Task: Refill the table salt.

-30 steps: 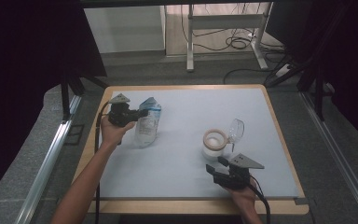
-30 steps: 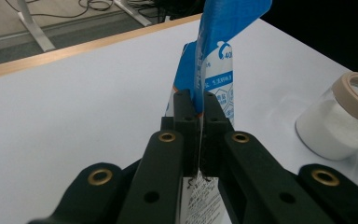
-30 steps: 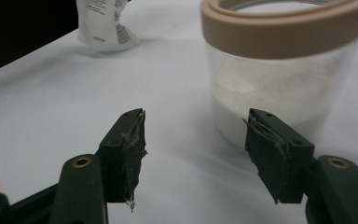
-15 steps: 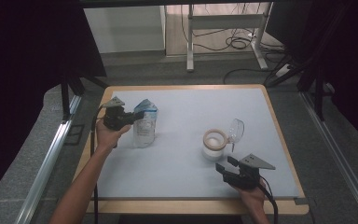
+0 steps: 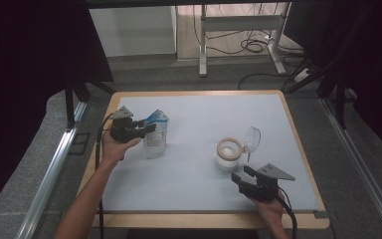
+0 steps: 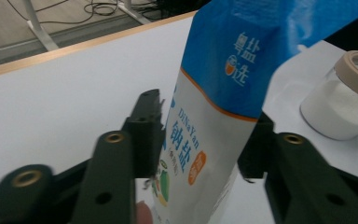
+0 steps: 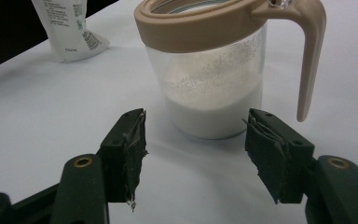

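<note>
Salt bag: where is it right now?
High view: the salt bag stands left of centre on the table, between the left gripper's jaws, which have just been opening.

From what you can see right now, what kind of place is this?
Probably a lab or recording workspace, not a kitchen. A white-topped table with a wooden rim stands between dark curtains, and loose cables lie on the floor beside a metal desk frame behind it.
</note>
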